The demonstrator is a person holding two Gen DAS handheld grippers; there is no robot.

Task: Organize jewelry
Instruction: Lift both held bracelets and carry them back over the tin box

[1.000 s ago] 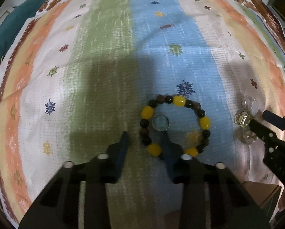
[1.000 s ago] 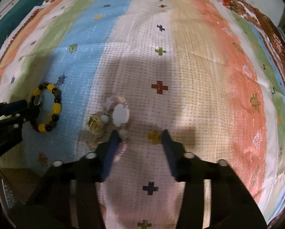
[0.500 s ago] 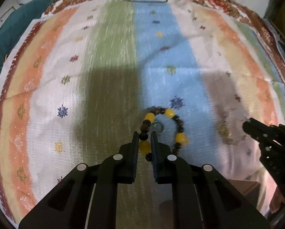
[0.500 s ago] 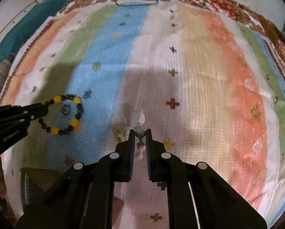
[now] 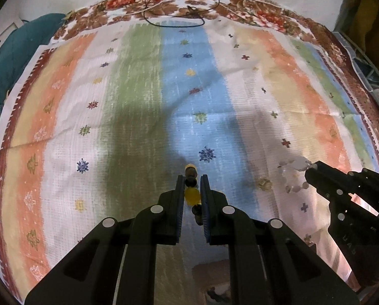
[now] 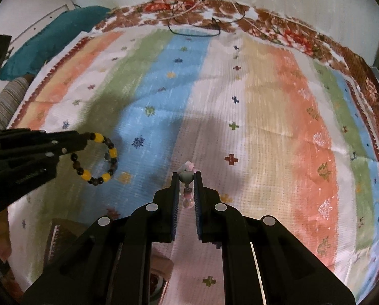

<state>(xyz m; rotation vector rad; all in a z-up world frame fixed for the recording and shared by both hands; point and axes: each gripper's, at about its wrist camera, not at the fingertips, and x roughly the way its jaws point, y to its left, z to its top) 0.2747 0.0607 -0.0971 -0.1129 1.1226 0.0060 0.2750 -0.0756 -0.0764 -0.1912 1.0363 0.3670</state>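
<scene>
My left gripper is shut on a yellow-and-dark bead bracelet and holds it above the striped cloth. In the right wrist view the bracelet hangs as a loop from the left gripper. My right gripper is shut on a pale pink and clear bead bracelet, also lifted. In the left wrist view this pale bracelet hangs at the tip of the right gripper. A small gold charm lies on the cloth beside it.
A striped, patterned cloth covers the surface. A black cable lies at its far edge. A teal cushion sits at the far left. A brown box is near the lower left, under the grippers.
Both grippers have closed on their bracelets and lifted them off the cloth. The view has pulled back and up from the surface.
</scene>
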